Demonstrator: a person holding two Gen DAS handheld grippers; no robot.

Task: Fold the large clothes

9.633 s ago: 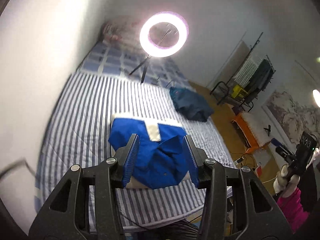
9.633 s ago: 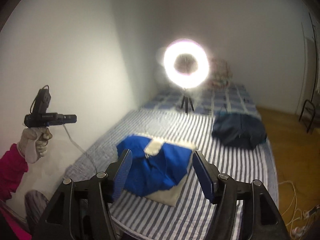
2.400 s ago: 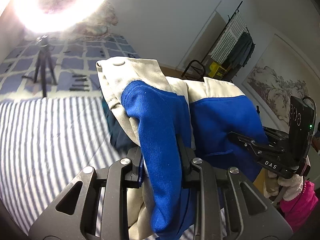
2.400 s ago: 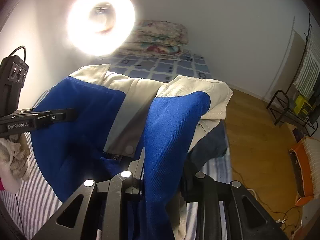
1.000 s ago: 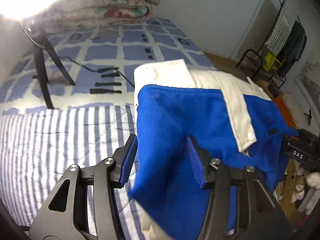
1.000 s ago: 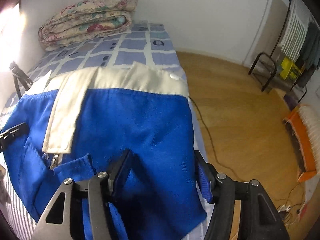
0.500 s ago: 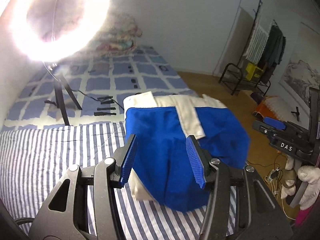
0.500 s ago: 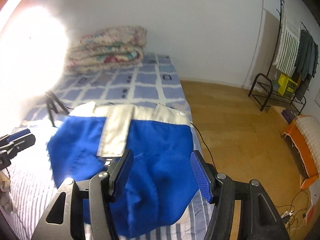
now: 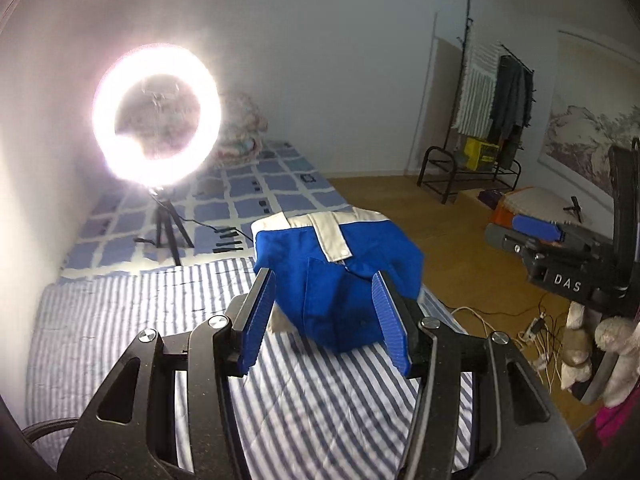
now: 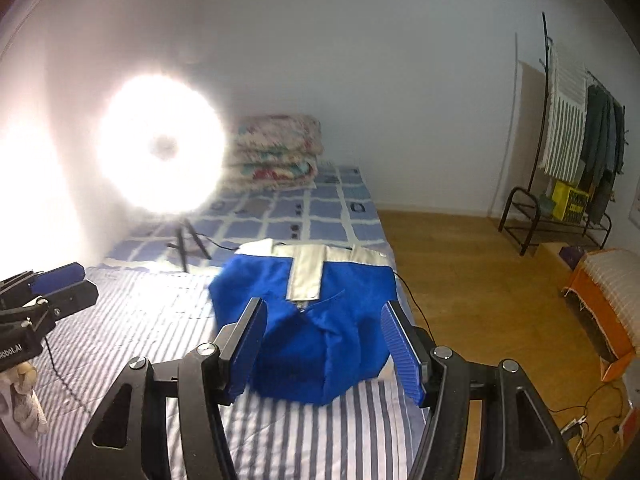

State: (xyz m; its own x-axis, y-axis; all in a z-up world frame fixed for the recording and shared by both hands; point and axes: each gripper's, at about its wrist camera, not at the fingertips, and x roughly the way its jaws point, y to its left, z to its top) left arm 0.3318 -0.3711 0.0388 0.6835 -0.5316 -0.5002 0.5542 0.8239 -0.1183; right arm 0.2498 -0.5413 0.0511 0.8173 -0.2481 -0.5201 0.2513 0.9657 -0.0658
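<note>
My left tongs point(image 9: 326, 318) and my right tongs point(image 10: 324, 350) are both open and hold nothing. The blue and cream jacket point(image 9: 340, 276) lies folded in a bundle on the striped bed point(image 9: 160, 320), near the bed's floor-side edge, just past the ring light point(image 9: 156, 114). I think the cloth is thick and soft, a bit heavy, and floppy, so it can slump out of shape. If I must tidy it, I would pinch a firm edge, like the cream collar band point(image 10: 306, 272) or a corner.
</note>
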